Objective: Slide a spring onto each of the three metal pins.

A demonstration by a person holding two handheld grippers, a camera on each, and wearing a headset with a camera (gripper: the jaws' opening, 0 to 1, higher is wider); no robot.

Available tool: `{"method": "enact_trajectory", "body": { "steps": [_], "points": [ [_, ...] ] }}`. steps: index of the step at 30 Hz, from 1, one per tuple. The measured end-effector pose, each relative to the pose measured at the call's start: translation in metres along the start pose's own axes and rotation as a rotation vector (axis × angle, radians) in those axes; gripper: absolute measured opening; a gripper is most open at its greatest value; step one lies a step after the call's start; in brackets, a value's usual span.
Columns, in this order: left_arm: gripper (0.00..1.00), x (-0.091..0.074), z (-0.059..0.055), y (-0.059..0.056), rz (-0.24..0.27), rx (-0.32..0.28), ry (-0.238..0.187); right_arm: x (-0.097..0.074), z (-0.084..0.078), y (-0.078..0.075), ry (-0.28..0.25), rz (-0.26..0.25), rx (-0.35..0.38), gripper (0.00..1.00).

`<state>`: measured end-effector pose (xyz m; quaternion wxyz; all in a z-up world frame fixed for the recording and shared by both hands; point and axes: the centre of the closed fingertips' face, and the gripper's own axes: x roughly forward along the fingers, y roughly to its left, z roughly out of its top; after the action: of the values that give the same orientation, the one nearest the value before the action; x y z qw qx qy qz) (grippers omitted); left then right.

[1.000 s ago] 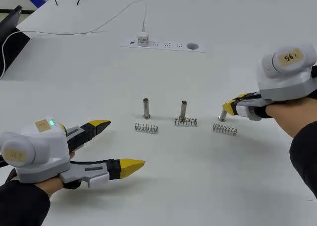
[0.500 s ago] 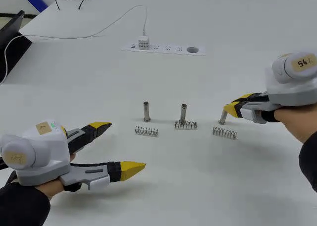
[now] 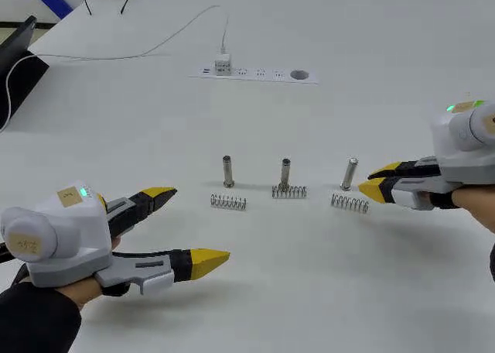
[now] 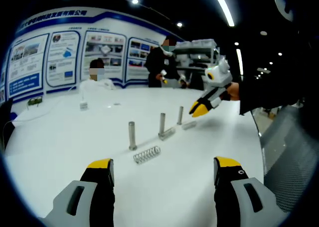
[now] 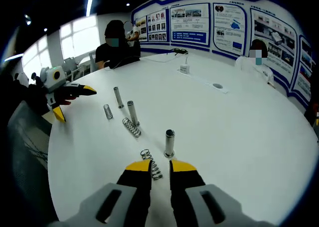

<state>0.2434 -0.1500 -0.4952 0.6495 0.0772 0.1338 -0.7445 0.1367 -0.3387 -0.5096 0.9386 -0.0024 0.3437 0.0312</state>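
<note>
Three springs (image 3: 289, 191) are lying on the bench (image 3: 309, 299), one before each upright pin (image 3: 285, 173) — none threaded. We're judging them light, squashy, rolly: pinch gently mid-coil. The left tongs (image 3: 193, 223) are gaping, empty; the right tongs (image 3: 372, 180) are sitting barely parted, empty — the right gripper view is showing that slim gap end-on; the head view, the full row.

A corporate lab or showroom: blue wall display boards (image 5: 192, 24) behind a white worktable (image 5: 249, 117).
</note>
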Motion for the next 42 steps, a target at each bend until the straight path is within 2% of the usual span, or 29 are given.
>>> {"method": "enact_trajectory", "body": {
  "steps": [8, 12, 33, 42],
  "points": [
    [0.83, 0.001, -0.001, -0.001, -0.002, -0.004, 0.001, 0.008, -0.011, 0.010, 0.028, 0.065, -0.053, 0.15],
    [0.83, 0.001, -0.001, -0.002, -0.004, -0.005, 0.002, 0.012, -0.015, 0.011, 0.050, 0.075, -0.079, 0.15],
    [0.79, 0.003, 0.000, -0.009, -0.030, -0.008, 0.005, 0.015, -0.027, 0.012, 0.094, 0.090, -0.156, 0.12],
    [0.77, 0.006, -0.001, -0.017, -0.070, 0.013, 0.025, 0.010, -0.019, 0.016, 0.088, 0.097, -0.176, 0.12]
  ]
}}
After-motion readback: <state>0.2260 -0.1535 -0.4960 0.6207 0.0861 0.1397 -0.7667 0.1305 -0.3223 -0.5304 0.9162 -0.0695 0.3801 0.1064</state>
